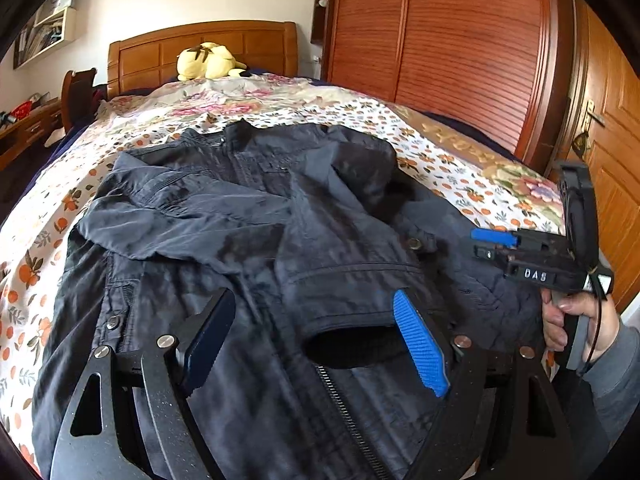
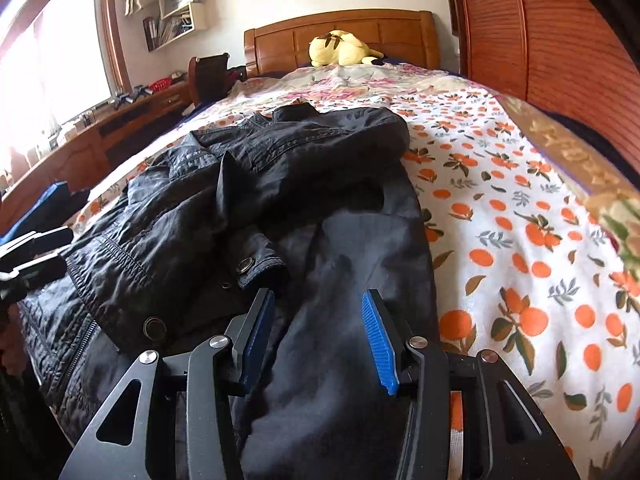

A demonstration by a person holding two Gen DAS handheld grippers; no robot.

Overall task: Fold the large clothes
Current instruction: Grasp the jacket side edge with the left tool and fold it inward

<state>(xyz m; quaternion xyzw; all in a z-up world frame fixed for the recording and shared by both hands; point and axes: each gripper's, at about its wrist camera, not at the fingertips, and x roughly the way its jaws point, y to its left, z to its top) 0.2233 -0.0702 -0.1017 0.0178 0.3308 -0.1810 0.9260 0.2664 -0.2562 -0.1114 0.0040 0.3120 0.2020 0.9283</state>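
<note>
A dark navy jacket (image 1: 248, 216) lies crumpled on the bed, collar toward the headboard, with its zipper (image 1: 344, 412) at the near hem. My left gripper (image 1: 314, 296) hovers open and wide over the jacket's near part, one blue pad beside a sleeve opening (image 1: 352, 346); nothing is pinched. In the right wrist view the same jacket (image 2: 280, 168) fills the middle. My right gripper (image 2: 318, 296) stands open over smooth fabric by the jacket's right edge, next to a snap-button cuff (image 2: 260, 260). It also appears as the right gripper (image 1: 494, 245), held by a hand (image 1: 572, 320). The left gripper (image 2: 36, 252) shows at the left edge.
The bed sheet (image 2: 520, 220) has an orange-fruit print and lies bare to the right of the jacket. A yellow plush toy (image 2: 340, 50) rests by the wooden headboard (image 2: 280, 40). A wardrobe (image 1: 440, 40) and door stand on the right, a desk (image 2: 100, 132) and chair on the left.
</note>
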